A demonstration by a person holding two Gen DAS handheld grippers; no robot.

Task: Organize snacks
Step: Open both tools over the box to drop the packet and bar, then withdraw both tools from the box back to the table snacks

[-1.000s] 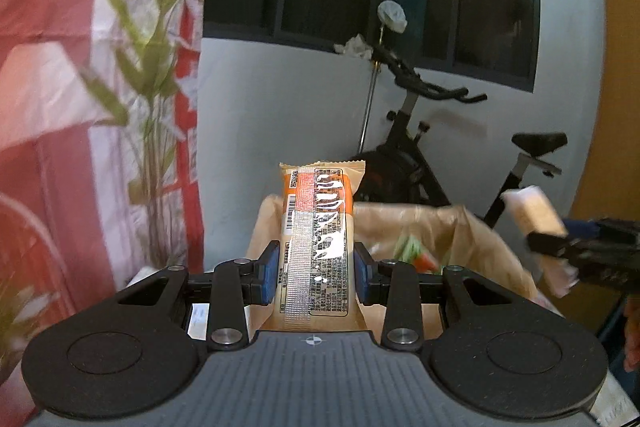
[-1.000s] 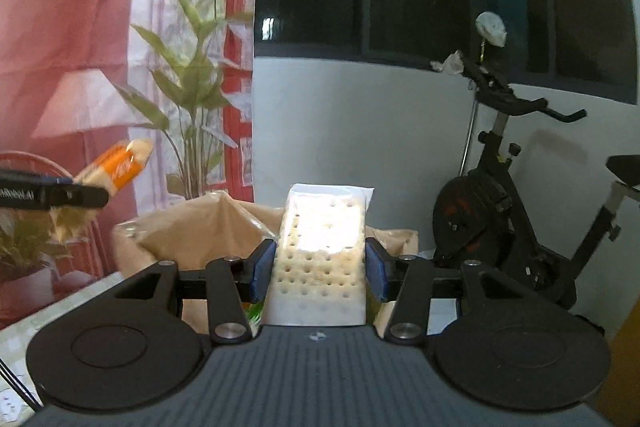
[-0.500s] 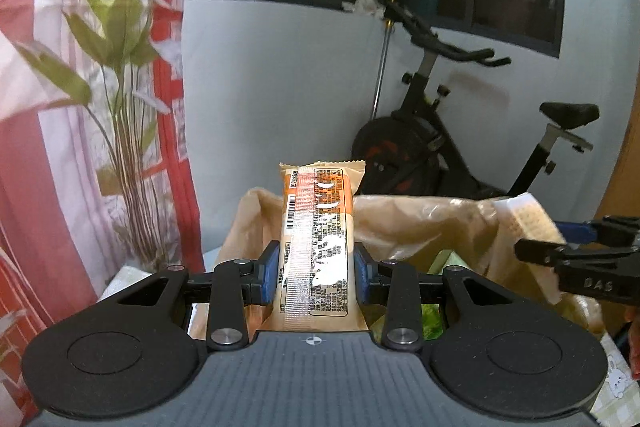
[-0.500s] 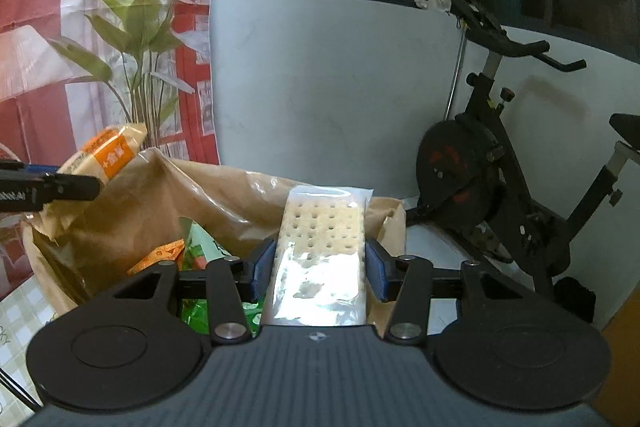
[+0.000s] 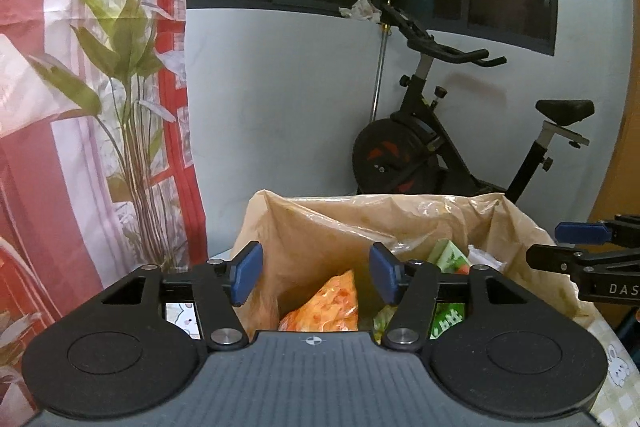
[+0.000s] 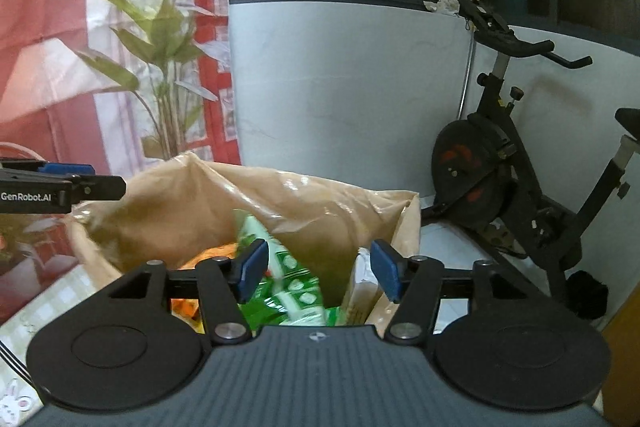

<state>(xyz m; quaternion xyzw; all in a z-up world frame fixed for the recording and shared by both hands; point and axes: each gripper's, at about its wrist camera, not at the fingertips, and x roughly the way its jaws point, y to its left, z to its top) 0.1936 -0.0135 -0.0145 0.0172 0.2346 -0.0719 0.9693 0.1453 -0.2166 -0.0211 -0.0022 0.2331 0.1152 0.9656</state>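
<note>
Left wrist view: our left claw (image 5: 316,277) gapes empty over the brown bag (image 5: 320,223) on the worktop (image 5: 614,367). An orange packet (image 5: 324,307) and a green packet (image 5: 448,259) already lie inside. The right claw (image 5: 560,247) reads "DAS".

Right wrist view: our right claw (image 6: 316,271) also gapes empty above the bag (image 6: 180,203); green packets (image 6: 292,287) lie inside. The left claw (image 6: 96,179) reads "GenRobot.AI". We judge these snacks stowed; any left are out of sight.

My two wrist cameras look forward past each claw, close above the crinkled brown paper bag (image 5: 400,223) (image 6: 192,203); both also catch the black exercise bike (image 5: 424,143) (image 6: 496,183) beyond.
</note>
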